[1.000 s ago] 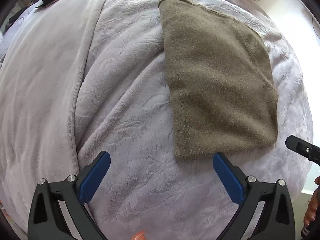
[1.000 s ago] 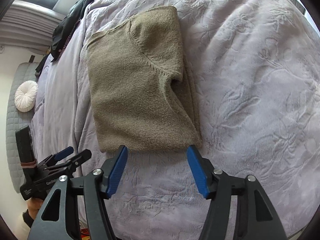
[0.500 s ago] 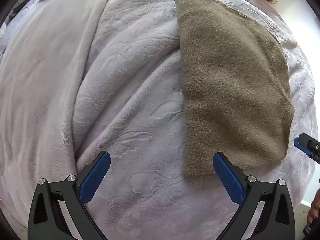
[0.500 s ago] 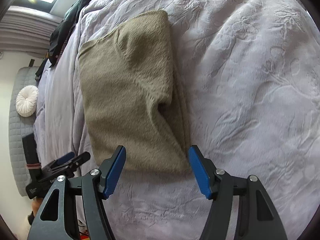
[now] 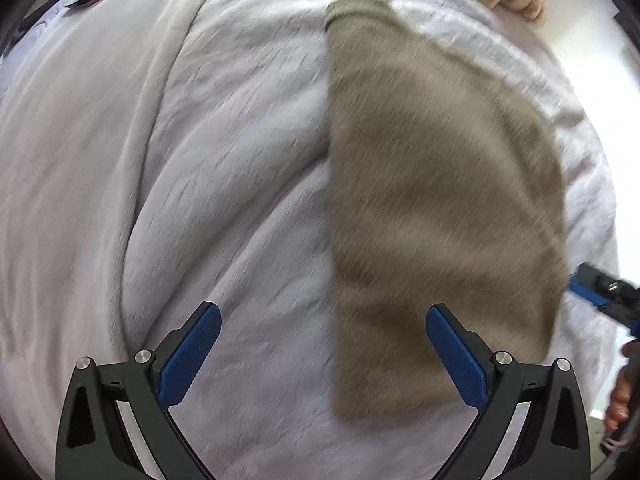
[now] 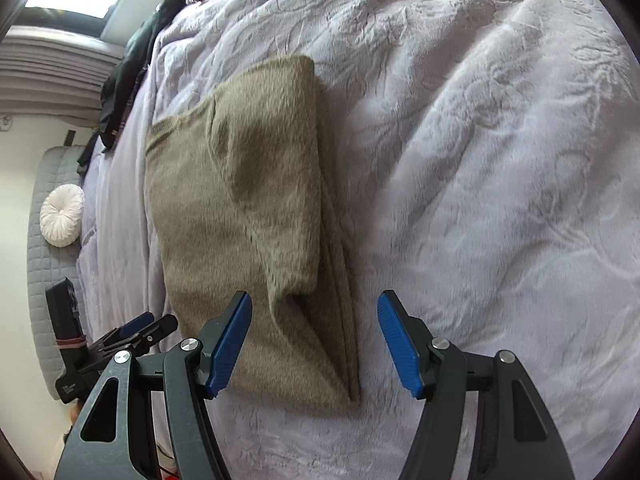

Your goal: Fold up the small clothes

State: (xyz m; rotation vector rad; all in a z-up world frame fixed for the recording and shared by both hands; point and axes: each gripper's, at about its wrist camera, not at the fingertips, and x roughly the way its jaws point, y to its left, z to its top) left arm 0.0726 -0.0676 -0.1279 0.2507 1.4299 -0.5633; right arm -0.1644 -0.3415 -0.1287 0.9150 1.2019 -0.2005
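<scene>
The left claw (image 5: 323, 344) points down over the bed (image 5: 200, 160), its two blue pads spread wide with nothing pressed between them: released. The folded olive sweater (image 5: 432, 208) lies flat on the pale lilac blanket, ahead of this claw and towards its right side. The sweater's near left corner falls in the gap between the pads, closer to the right pad (image 5: 456, 354), but the cloth lies below and neither pad presses it. This view is smeared by motion blur, so the knit's finer detail cannot be made out. Off to the claw's right, at the sweater's far edge, a tip of the other claw shows, with part of a hand (image 5: 622, 392) below it.

The right claw (image 6: 315, 340) is also released, its pads well apart. The sweater (image 6: 240, 208) stretches away ahead of it and to its left; the near right corner, with its stacked folded layers, sits between the pads. The left pad (image 6: 230, 344) overlaps the cloth in the picture, the right pad (image 6: 398, 344) stands over bare blanket. A sleeve is folded across the top of the sweater. Far to this claw's left the left claw (image 6: 136, 330) hovers at the bed's edge, and beyond it sits a round white cushion (image 6: 62, 216). Dark clothes (image 6: 132, 76) lie at the far side of the bed.
</scene>
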